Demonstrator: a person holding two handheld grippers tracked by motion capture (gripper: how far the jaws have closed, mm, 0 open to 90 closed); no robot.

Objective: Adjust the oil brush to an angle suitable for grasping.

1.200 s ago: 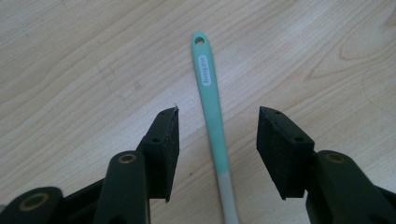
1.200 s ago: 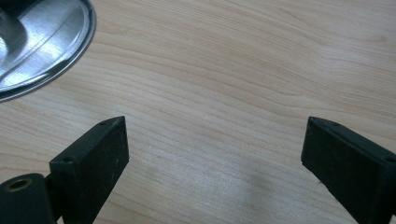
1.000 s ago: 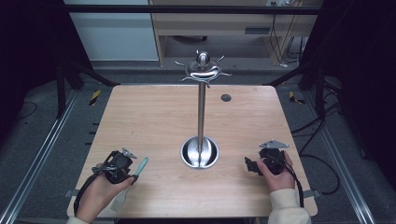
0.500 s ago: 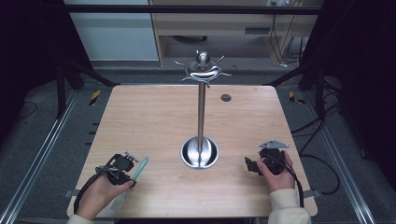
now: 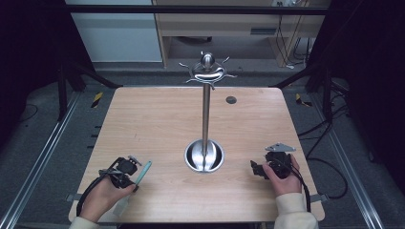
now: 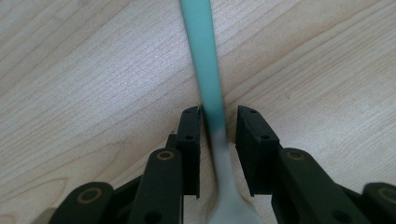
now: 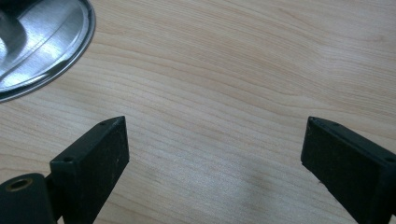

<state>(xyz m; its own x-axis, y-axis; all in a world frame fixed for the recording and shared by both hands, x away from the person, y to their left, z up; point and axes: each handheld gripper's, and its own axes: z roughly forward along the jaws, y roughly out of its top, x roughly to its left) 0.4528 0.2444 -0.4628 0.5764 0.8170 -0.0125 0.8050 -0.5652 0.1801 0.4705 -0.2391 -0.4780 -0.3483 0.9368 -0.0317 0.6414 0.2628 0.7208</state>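
Teal and white, the spoon (image 5: 140, 175) lies flat on the wooden table (image 5: 157, 124) near its front left corner, the left gripper (image 5: 125, 172) over it, presumably so the handle can be pinched. The stand (image 5: 206, 119) rises mid-table. In the left gripper view, the 2 jaws straddle the spoon (image 6: 211, 93) with a sliver of gap on one side; they have just been closing. In the right gripper view, the right gripper (image 7: 212, 158) gapes wide, idle, as 1 second before.
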